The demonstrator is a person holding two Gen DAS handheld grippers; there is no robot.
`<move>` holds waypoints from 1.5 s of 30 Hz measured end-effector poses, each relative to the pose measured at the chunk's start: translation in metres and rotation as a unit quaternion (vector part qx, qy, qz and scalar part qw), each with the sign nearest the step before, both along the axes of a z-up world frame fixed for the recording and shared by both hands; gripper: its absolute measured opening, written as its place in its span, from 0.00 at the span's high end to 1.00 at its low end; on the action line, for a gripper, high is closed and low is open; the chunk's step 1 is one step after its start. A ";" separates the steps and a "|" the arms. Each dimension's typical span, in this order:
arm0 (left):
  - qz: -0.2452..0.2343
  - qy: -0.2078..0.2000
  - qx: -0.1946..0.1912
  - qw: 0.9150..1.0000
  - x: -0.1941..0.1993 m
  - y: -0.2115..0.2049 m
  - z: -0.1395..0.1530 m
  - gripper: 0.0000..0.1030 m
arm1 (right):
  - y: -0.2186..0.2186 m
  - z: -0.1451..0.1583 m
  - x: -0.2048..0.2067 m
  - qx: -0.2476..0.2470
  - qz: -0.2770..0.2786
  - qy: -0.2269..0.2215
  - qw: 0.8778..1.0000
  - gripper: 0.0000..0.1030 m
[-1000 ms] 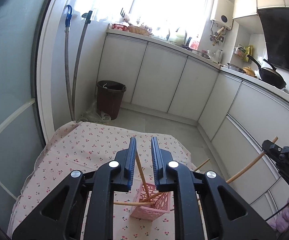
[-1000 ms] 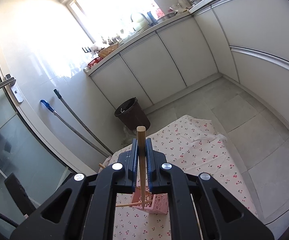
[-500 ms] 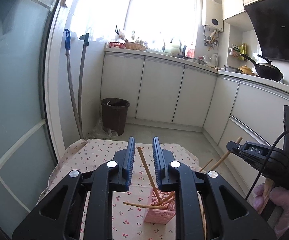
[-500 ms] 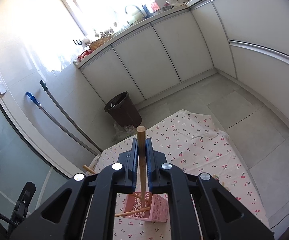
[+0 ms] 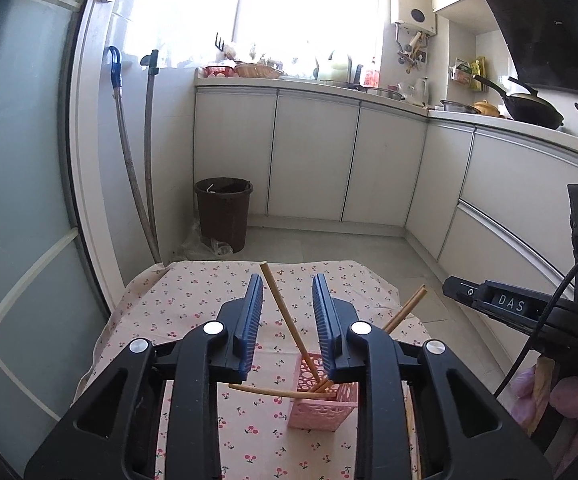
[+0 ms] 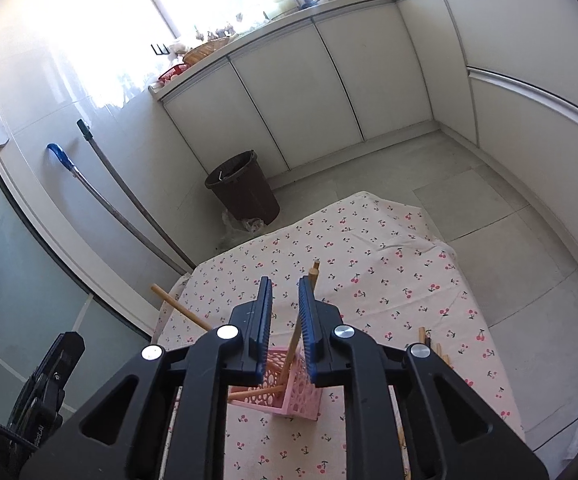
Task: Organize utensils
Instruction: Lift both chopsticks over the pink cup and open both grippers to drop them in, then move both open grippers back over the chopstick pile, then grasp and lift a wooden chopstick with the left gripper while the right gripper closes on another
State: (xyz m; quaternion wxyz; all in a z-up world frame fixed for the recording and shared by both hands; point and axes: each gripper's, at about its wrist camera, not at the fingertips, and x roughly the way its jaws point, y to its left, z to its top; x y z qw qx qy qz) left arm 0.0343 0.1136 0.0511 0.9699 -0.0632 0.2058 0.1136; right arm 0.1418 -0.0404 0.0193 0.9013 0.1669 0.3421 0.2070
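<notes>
A pink perforated holder (image 5: pixel 323 398) (image 6: pixel 289 388) stands on the cherry-print tablecloth (image 5: pixel 193 304) (image 6: pixel 389 272). Several wooden chopsticks lean in it: one (image 5: pixel 285 316) slants up left, one (image 5: pixel 405 308) slants right, one (image 5: pixel 265 391) lies across the rim. My left gripper (image 5: pixel 287 292) is open and empty above the holder. My right gripper (image 6: pixel 285 296) is open just above the holder; the chopstick (image 6: pixel 303 316) it held stands loose in the holder, leaning by the right finger. More chopsticks (image 6: pixel 429 338) lie on the cloth at the right.
A brown bin (image 5: pixel 223 212) (image 6: pixel 243 190) stands on the floor beyond the table. Two mop handles (image 5: pixel 133 152) lean on the left wall. White cabinets (image 5: pixel 313 160) run along the back and right. The right gripper's body (image 5: pixel 529 312) shows at the left wrist view's right edge.
My right gripper has opened and let go of the chopstick, which now rests in the pink holder. Both grippers have tilted up and drawn back a little.
</notes>
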 end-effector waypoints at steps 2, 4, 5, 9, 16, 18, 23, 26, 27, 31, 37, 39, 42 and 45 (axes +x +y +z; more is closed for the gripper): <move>-0.004 0.005 0.003 1.000 0.000 -0.005 -0.003 0.64 | -0.005 -0.001 -0.006 -0.011 -0.004 -0.004 1.000 0.64; -0.009 0.007 0.005 1.000 -0.001 -0.010 -0.006 0.50 | -0.014 -0.002 -0.013 -0.028 -0.016 -0.009 0.999 0.56; -0.011 0.007 0.008 1.000 -0.002 -0.013 -0.008 0.41 | -0.020 -0.002 -0.017 -0.034 -0.029 -0.012 0.999 0.44; -0.023 0.018 0.034 0.999 -0.002 -0.030 -0.017 0.14 | -0.055 -0.003 -0.028 -0.036 -0.085 -0.022 0.995 0.15; -0.084 0.114 0.054 0.988 0.017 -0.067 -0.060 0.07 | -0.101 -0.009 -0.037 -0.072 -0.129 -0.001 0.989 0.08; -0.109 0.137 0.063 0.983 0.019 -0.081 -0.075 0.07 | -0.111 -0.011 -0.037 -0.075 -0.134 0.017 0.988 0.08; -0.188 0.206 0.093 0.956 0.019 -0.126 -0.117 0.07 | -0.138 -0.018 -0.034 -0.075 -0.141 0.066 0.985 0.08; -0.229 0.252 0.089 0.936 0.025 -0.148 -0.142 0.07 | -0.154 -0.024 -0.031 -0.063 -0.148 0.091 0.983 0.08; -0.237 0.264 0.085 0.931 0.029 -0.152 -0.148 0.07 | -0.161 -0.026 -0.030 -0.050 -0.152 0.101 0.982 0.08; -0.247 0.328 0.053 0.910 0.063 -0.158 -0.173 0.07 | -0.180 -0.035 -0.023 0.006 -0.145 0.138 0.980 0.08; -0.232 0.396 0.023 0.888 0.128 -0.159 -0.187 0.19 | -0.195 -0.043 -0.018 0.049 -0.147 0.162 0.975 0.08; -0.222 0.420 0.022 0.880 0.150 -0.158 -0.191 0.32 | -0.199 -0.044 -0.018 0.056 -0.148 0.166 0.973 0.08; -0.204 0.451 0.004 0.869 0.173 -0.156 -0.198 0.50 | -0.202 -0.044 -0.015 0.058 -0.146 0.168 0.973 0.08; -0.192 0.466 0.003 0.864 0.189 -0.157 -0.206 0.59 | -0.205 -0.045 -0.013 0.060 -0.149 0.169 0.972 0.08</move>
